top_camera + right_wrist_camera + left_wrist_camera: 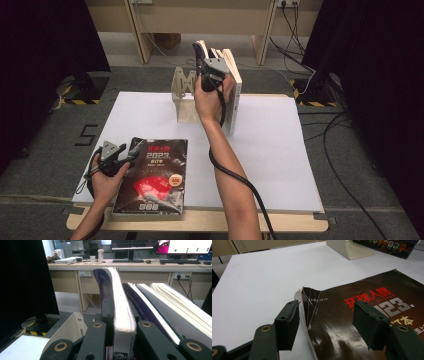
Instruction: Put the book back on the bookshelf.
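A black magazine [155,175] with red and white lettering lies flat near the table's front left. My left gripper [131,156] rests at its upper left corner. In the left gripper view the left gripper [327,326] stands open, its jaws either side of the magazine [332,310] edge and not pressing on it. At the back, my right gripper [204,62] is shut on an upright purple-covered book [200,49] beside a beige bookend [182,95]. The right gripper view has the right gripper [122,338] clamped on that book [117,297].
More books [234,90] stand just right of the held one, leaning right [170,307]. The white table top [280,150] stretches to the right and front. The bookend [67,330] is to the held book's left. Cables run over the floor on the right.
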### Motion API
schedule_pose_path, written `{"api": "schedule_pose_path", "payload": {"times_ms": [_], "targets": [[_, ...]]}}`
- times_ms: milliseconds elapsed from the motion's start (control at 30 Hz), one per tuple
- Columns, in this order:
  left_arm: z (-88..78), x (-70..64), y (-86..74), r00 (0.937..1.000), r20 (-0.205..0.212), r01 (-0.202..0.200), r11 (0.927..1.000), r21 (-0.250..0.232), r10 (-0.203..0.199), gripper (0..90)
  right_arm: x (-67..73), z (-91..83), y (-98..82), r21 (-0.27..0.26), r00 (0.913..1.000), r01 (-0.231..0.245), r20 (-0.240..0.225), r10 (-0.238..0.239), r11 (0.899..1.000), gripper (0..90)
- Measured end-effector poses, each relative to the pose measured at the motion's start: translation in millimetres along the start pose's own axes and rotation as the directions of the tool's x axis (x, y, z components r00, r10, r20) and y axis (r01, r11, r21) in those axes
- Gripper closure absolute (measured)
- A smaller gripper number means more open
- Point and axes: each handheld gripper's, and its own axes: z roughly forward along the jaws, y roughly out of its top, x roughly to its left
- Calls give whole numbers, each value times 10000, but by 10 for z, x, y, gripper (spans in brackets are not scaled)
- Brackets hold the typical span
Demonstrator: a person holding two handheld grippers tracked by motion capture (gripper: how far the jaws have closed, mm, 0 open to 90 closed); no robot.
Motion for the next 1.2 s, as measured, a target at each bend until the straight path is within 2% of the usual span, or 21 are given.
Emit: {"api": "schedule_pose_path", "payload": {"times_ms": [267, 400, 600, 867, 1067, 1200], "targets": [[1, 3, 0, 10000, 5, -5, 10000, 2, 5, 375, 60, 97, -64, 208, 9998, 124, 167, -128, 9997, 832], [-1, 4, -1, 10000, 19, 0, 10000, -21, 0, 375, 82, 151, -119, 519, 9994, 233, 247, -247, 9984, 831], [-1, 1, 0, 10000, 19, -39, 10000, 23, 39, 374, 83, 142, -127, 734, 9990, 316, 300, -339, 9968, 827], [2, -15, 2, 9998, -52, -174, 9998, 65, 174, 376, 37, 20, -186, 962, 9974, 588, 362, -625, 9936, 795], [3, -7, 1, 9999, -32, -112, 9999, 30, 112, 376, -6, -105, -180, 772, 9952, 875, 376, -906, 9932, 775], [2, -11, 2, 9999, -48, -142, 9999, 70, 142, 376, -34, -193, -189, 706, 9956, 828, 391, -857, 9941, 750]]}}
